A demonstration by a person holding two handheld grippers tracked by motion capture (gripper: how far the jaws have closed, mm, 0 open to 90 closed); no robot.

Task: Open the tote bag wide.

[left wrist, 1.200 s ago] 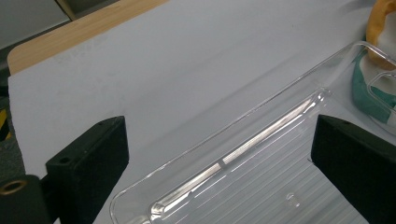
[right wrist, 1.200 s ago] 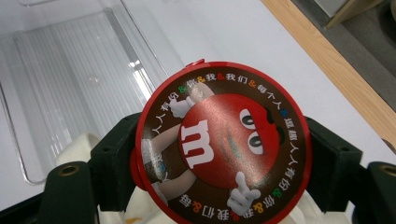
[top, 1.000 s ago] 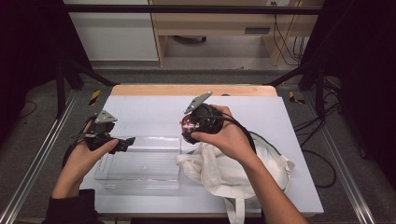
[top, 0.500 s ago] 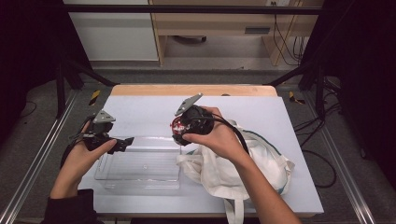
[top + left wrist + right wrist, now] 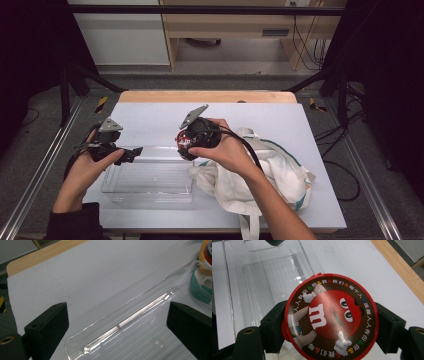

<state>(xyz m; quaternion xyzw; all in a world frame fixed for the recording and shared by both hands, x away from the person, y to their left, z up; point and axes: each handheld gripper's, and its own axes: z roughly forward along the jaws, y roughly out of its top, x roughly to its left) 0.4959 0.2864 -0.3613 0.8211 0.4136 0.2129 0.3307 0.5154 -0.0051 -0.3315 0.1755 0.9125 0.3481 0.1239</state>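
A round red candy tin (image 5: 330, 317) is pinched between the two black jaws of the right gripper (image 5: 192, 142), one jaw pressed on each side of its rim. Beyond its fingertips, in the right gripper view, a clear plastic tray (image 5: 269, 282) is seen lying empty on the white table (image 5: 342, 260). The left gripper (image 5: 117, 325) is held with its jaws spread wide and nothing between them; the tray's near rim (image 5: 125, 315) passes through the gap between them, seemingly lower down. To the side of the right jaw tip, something yellow and teal is glimpsed, too cropped to identify. Behind the right hand (image 5: 225, 150), a white cloth bag (image 5: 270, 175) with a teal stripe is spread on the table beside the tray.

Compared with half a second earlier, the right gripper has been carried slightly leftward, toward the tray; the left one is unchanged.

On the tin's lid a red M&M's character with a white "m" is printed, ringed by Chinese writing with coloured ampersands.
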